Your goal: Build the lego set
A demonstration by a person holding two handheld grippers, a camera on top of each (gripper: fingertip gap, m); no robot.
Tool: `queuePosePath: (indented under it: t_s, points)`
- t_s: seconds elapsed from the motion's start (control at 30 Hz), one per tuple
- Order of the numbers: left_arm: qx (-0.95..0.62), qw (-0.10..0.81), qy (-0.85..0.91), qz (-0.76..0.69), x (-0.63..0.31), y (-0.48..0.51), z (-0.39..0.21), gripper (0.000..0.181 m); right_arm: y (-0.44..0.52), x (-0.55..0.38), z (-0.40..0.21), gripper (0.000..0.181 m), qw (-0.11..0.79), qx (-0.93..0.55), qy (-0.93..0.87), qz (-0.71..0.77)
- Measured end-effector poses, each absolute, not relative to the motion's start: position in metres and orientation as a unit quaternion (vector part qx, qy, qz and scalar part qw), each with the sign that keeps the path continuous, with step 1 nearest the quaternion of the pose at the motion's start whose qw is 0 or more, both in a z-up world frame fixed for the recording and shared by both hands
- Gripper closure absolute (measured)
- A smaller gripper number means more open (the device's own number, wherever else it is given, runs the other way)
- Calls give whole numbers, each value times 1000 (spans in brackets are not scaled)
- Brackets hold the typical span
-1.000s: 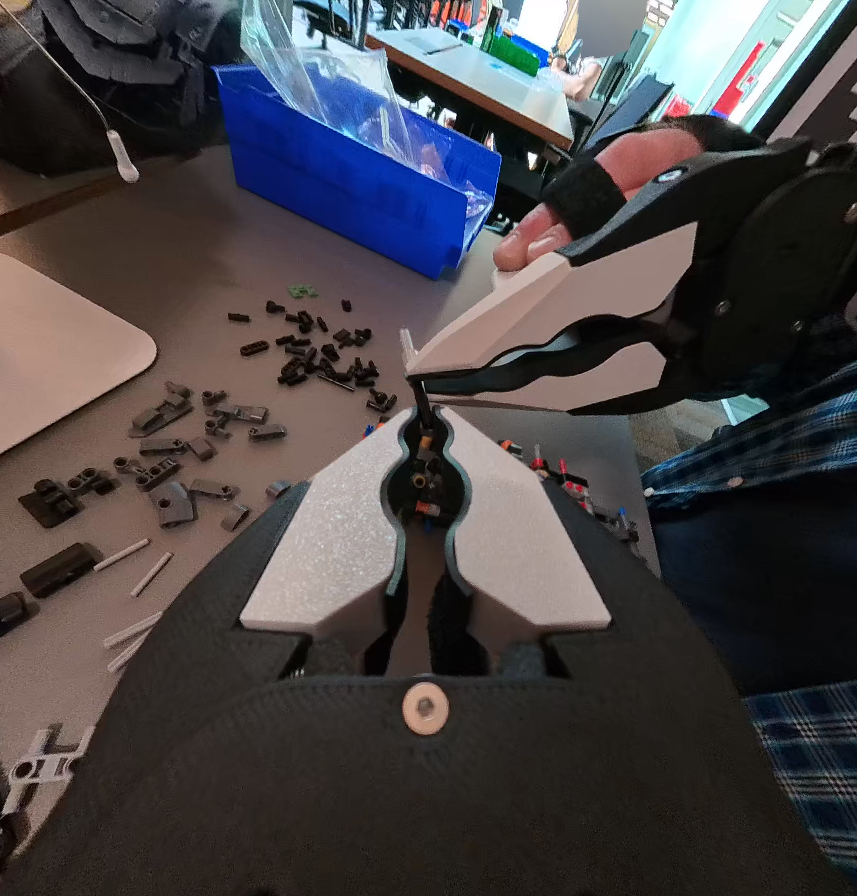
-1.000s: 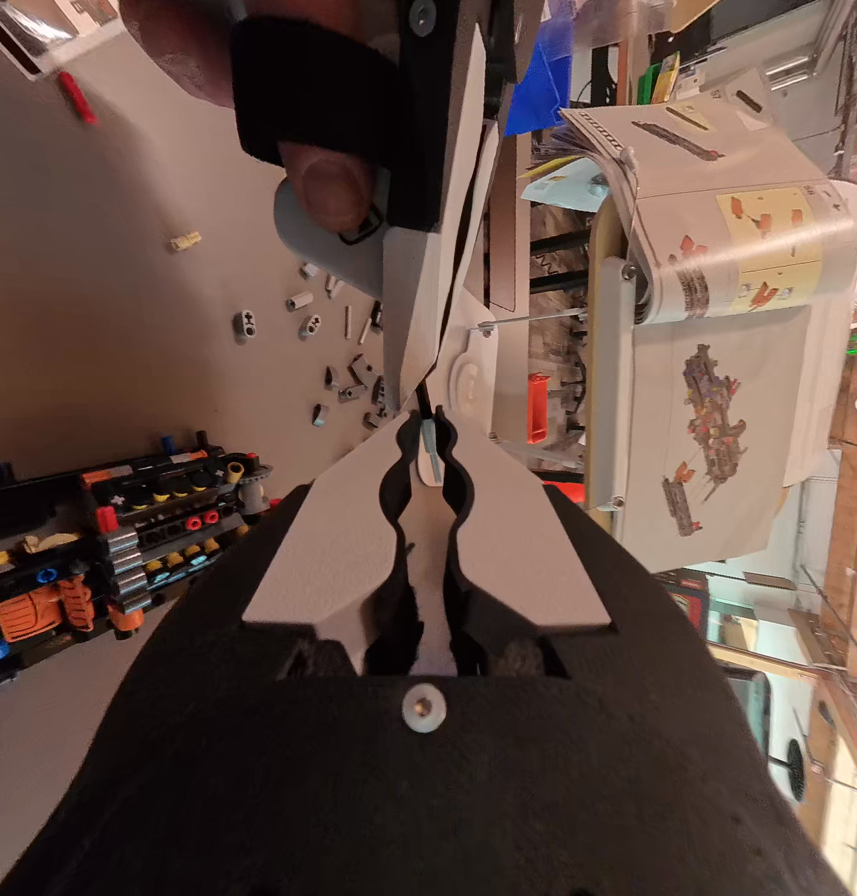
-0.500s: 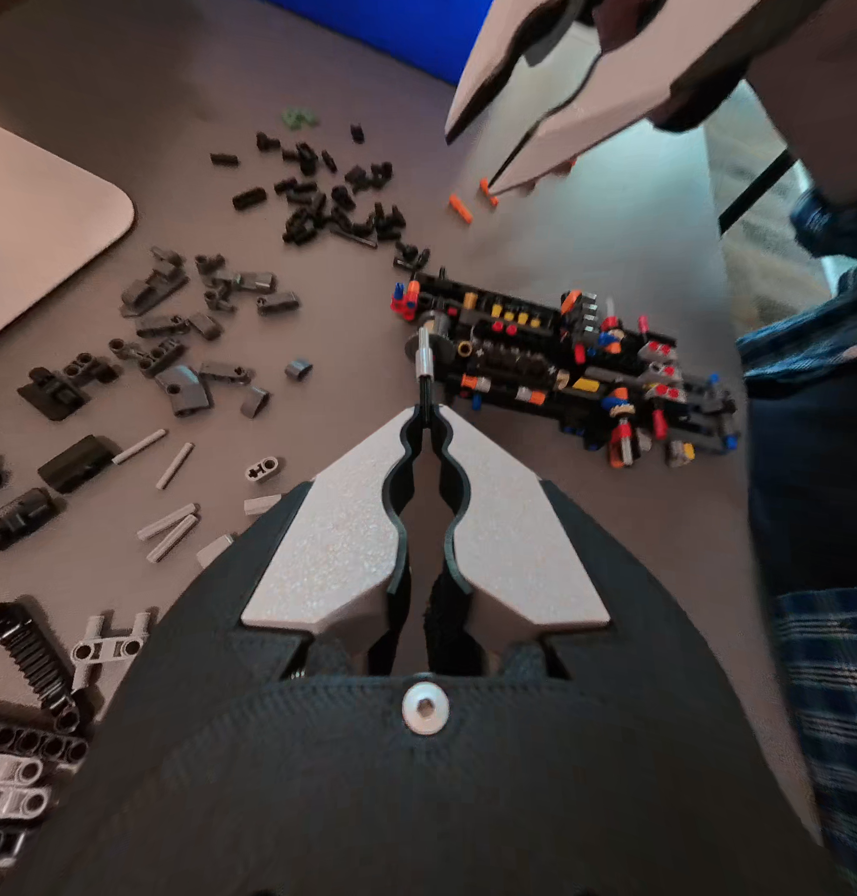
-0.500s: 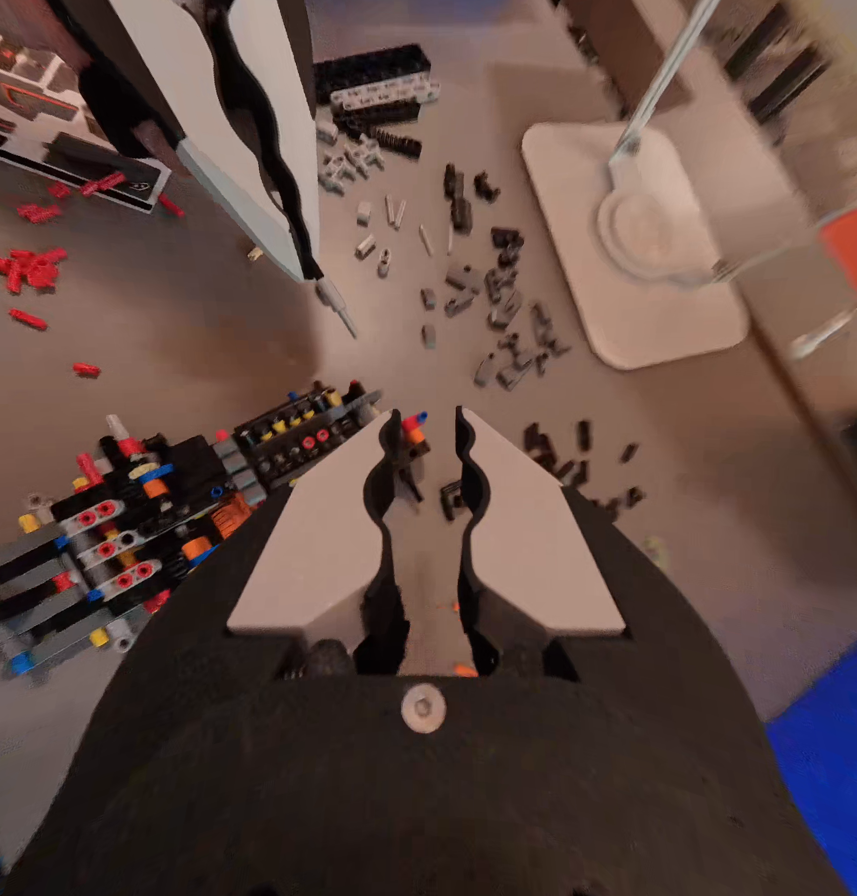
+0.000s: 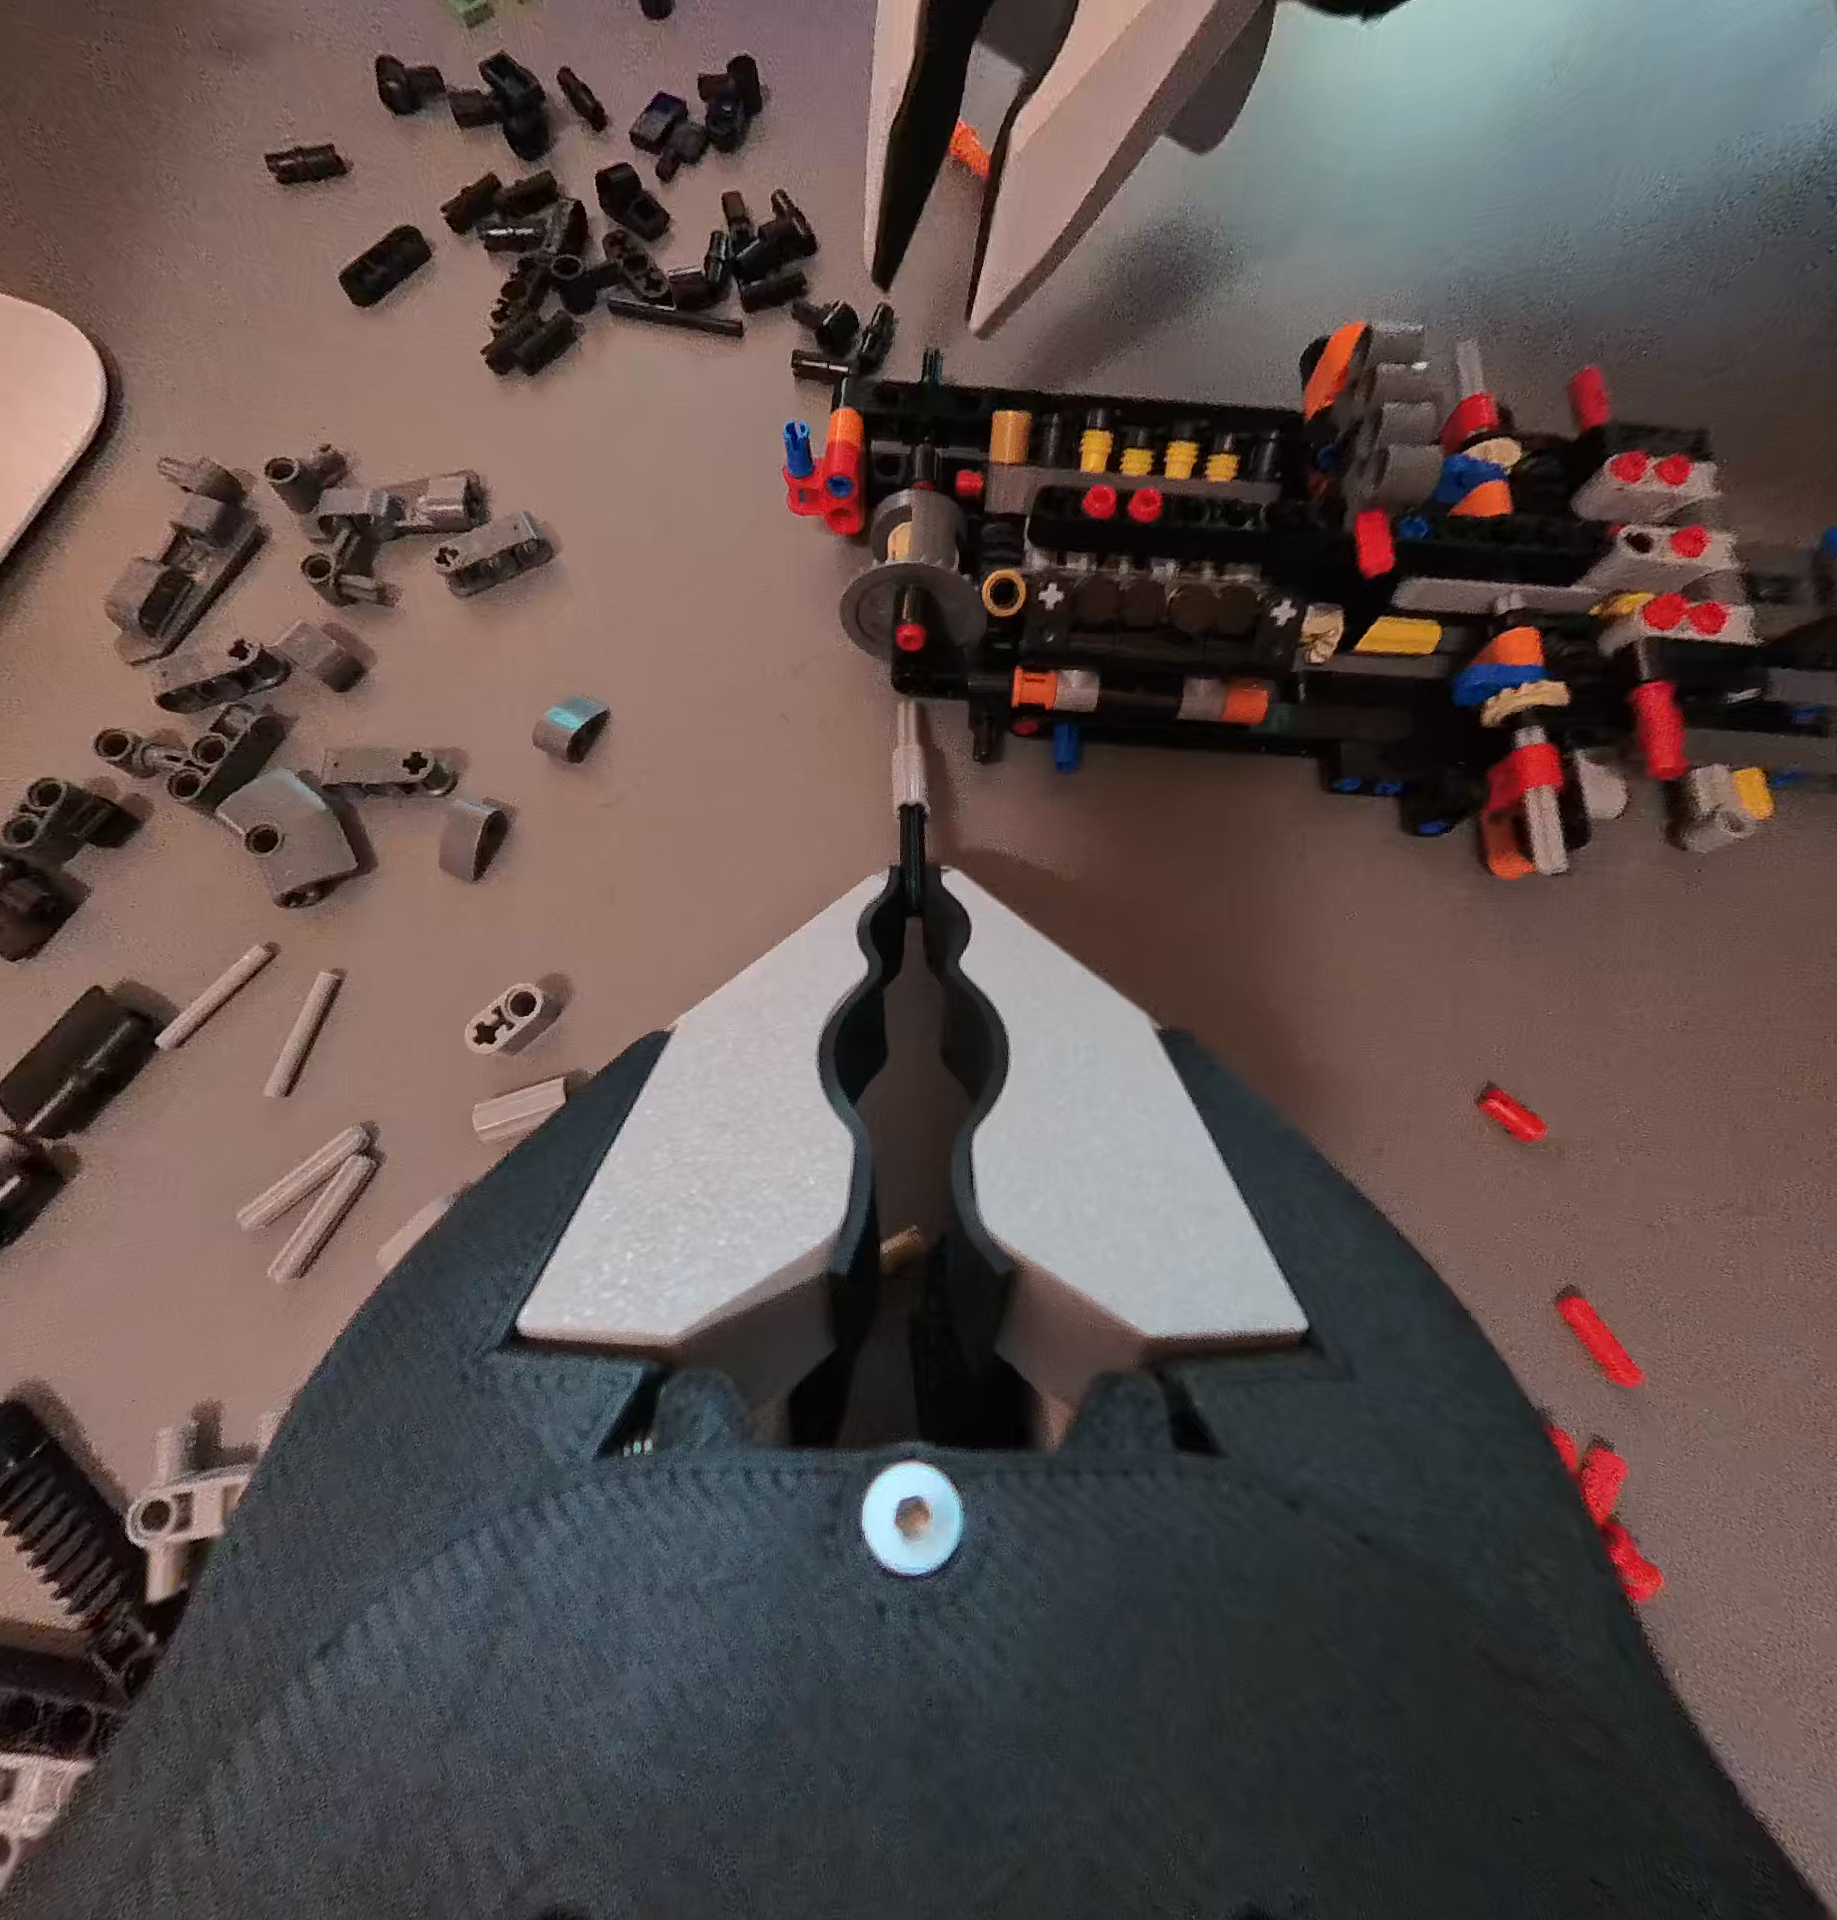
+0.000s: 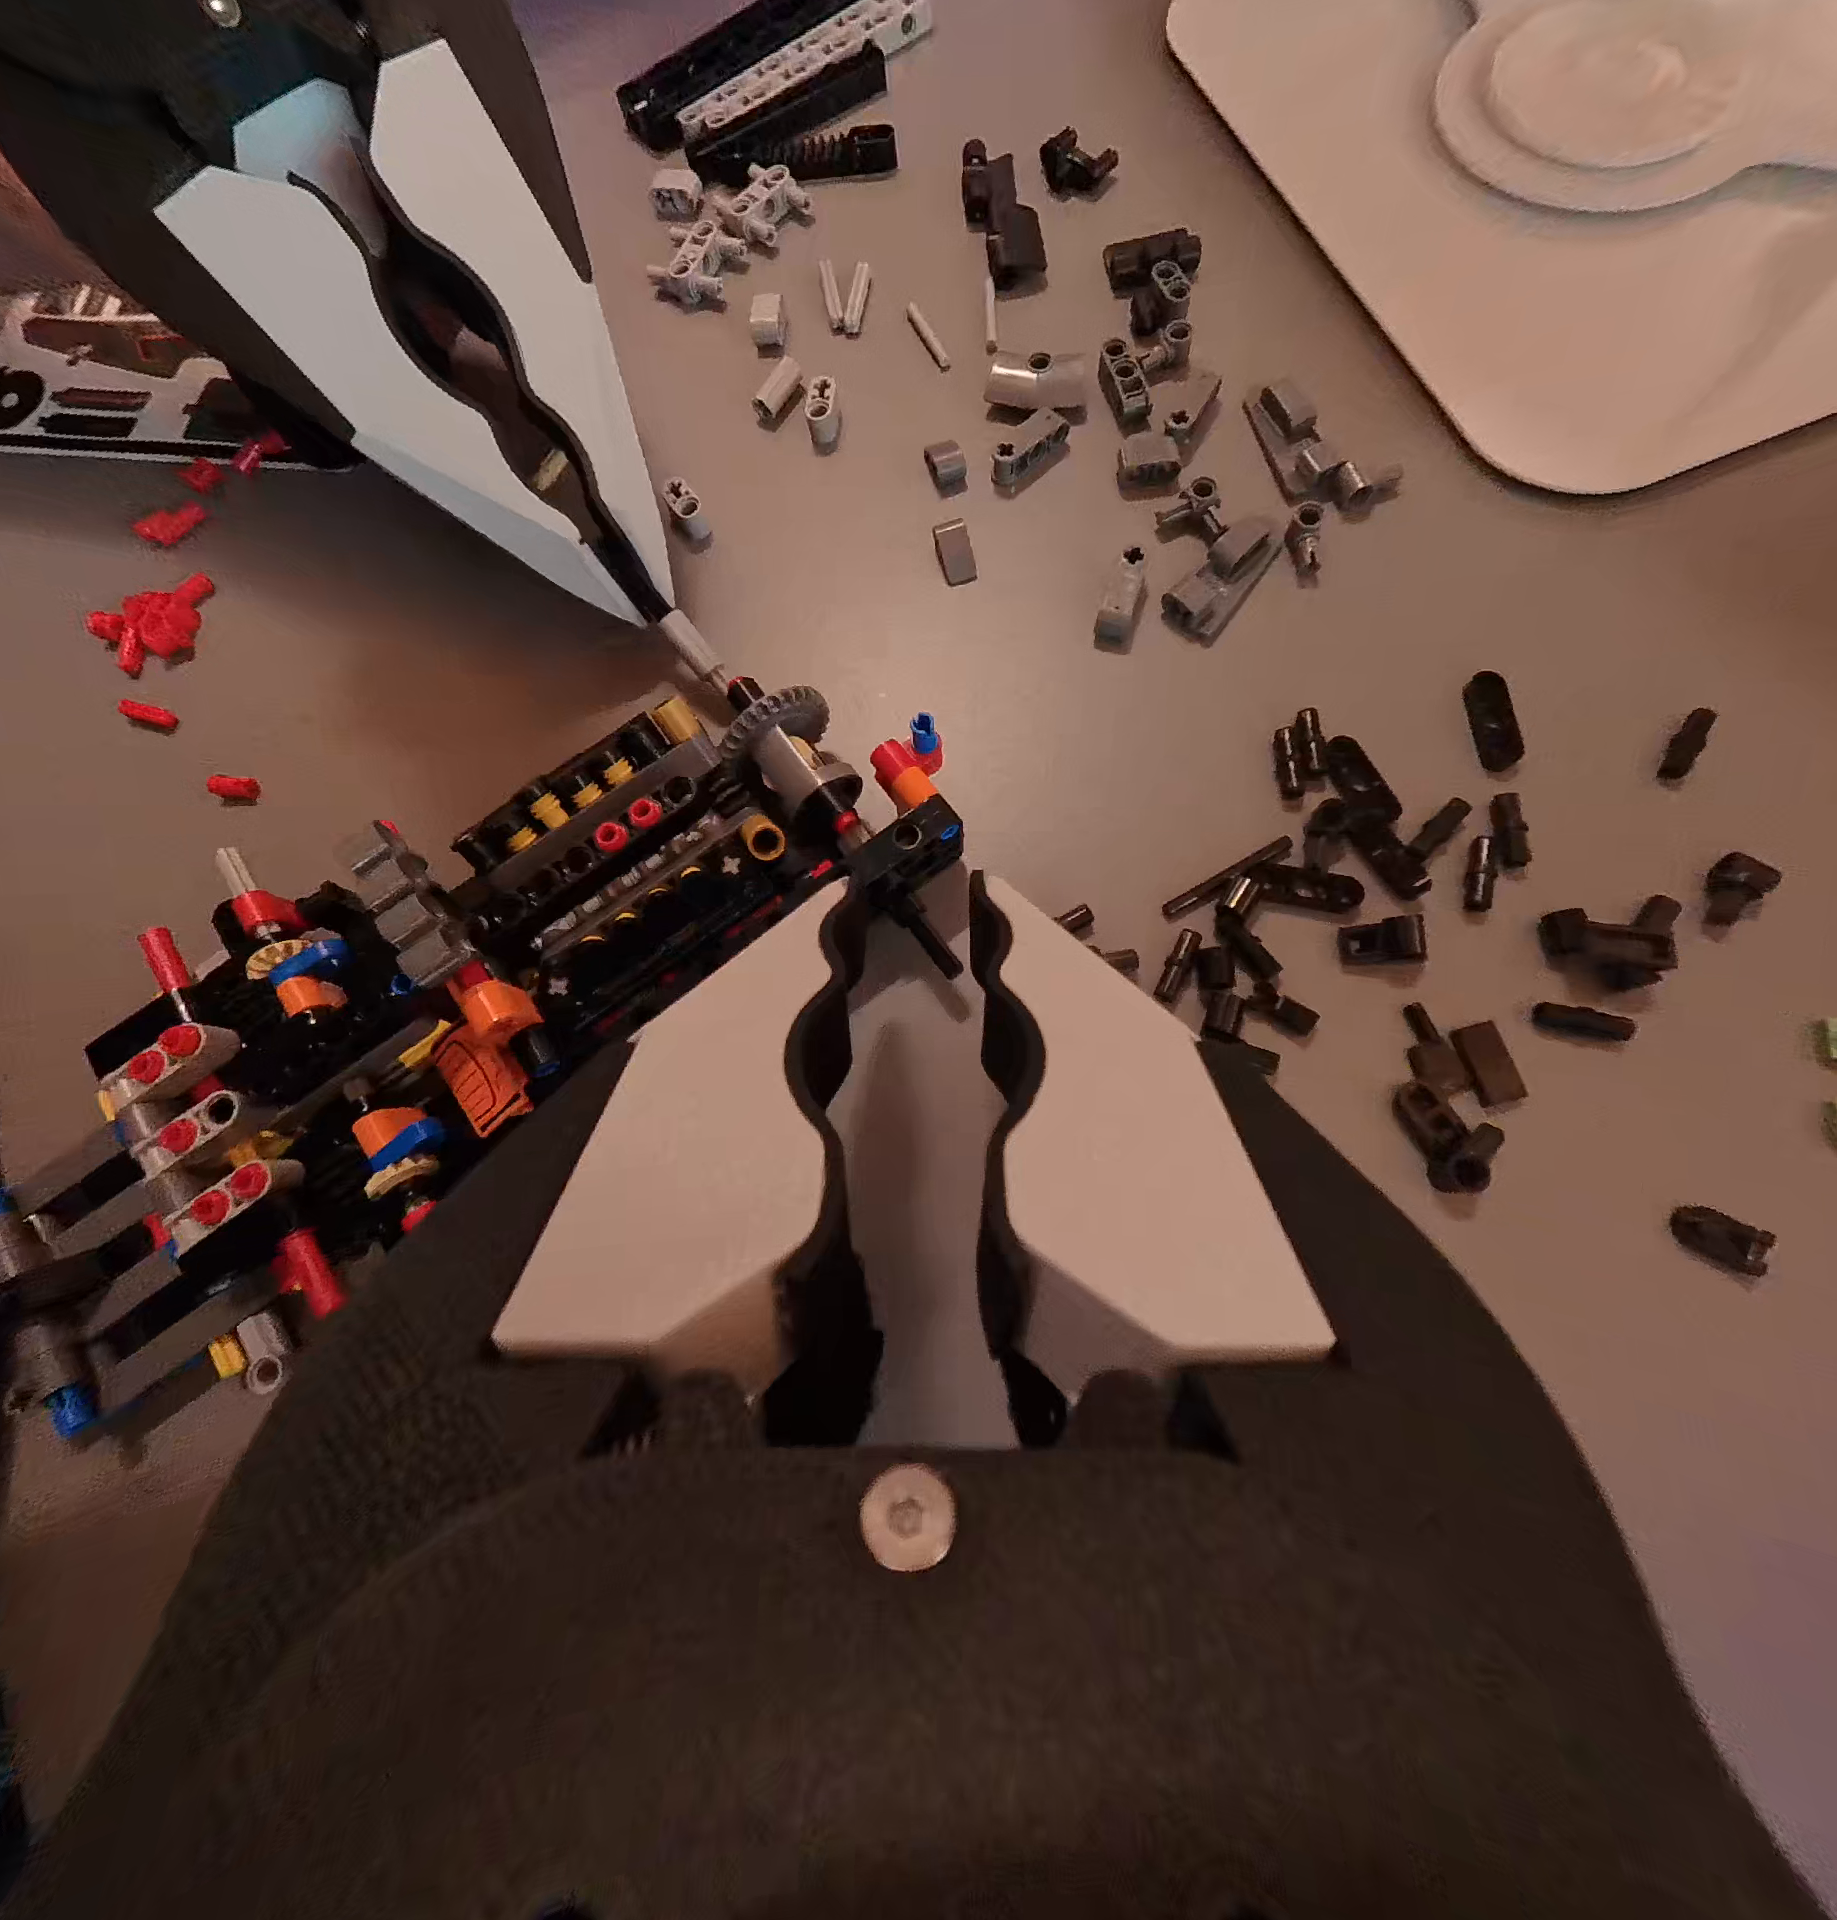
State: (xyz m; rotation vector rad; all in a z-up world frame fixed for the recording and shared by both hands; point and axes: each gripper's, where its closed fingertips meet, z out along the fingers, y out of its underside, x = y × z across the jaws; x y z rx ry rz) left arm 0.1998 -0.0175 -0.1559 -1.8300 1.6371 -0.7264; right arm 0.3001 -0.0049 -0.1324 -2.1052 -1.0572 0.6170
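Note:
The multicoloured lego model point(image 5: 1309, 603) lies on the grey table point(image 5: 1309, 1039). My left gripper point(image 5: 912, 883) is shut on a thin black axle point(image 5: 911, 831) with a grey sleeve point(image 5: 908, 758) on its far end. The sleeve's tip is at the model's near left corner, beside the grey gear point(image 5: 909, 608). The right wrist view shows the same gripper point(image 6: 649, 613), sleeve point(image 6: 690, 649) and model point(image 6: 581, 862). My right gripper point(image 6: 909, 894) is open at the model's end. A black pin point(image 6: 929, 935) sticking out of the model lies between its fingers, which do not press on it. The right gripper also shows at the top of the left wrist view point(image 5: 929, 301).
Loose black pieces point(image 5: 602, 239) point(image 6: 1413, 914) and grey pieces point(image 5: 270, 623) point(image 6: 1153, 447) lie scattered beside the model. Red pins point(image 5: 1600, 1340) point(image 6: 155, 623) lie on its other side. A white stand base point(image 6: 1516, 312) is at the table's far side, a sticker sheet point(image 6: 62, 395) at left. Left tips to right tips: about 11 cm. The grey gear point(image 5: 909, 608) is about equally far from each gripper, around 5 cm. It is also in sight in the right wrist view point(image 6: 760, 704).
A second ago both grippers met tip to tip in the air at the axle. The right gripper has let go and opened; both have come down to the model. The left still holds the axle.

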Motion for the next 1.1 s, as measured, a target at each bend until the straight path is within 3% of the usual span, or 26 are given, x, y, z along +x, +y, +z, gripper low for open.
queuePosePath:
  t_s: [1.1]
  points:
    - [-658, 287, 629, -298, 212, -16, -153, 178, -12, 311, -155, 165, 315, -793, -442, 275]
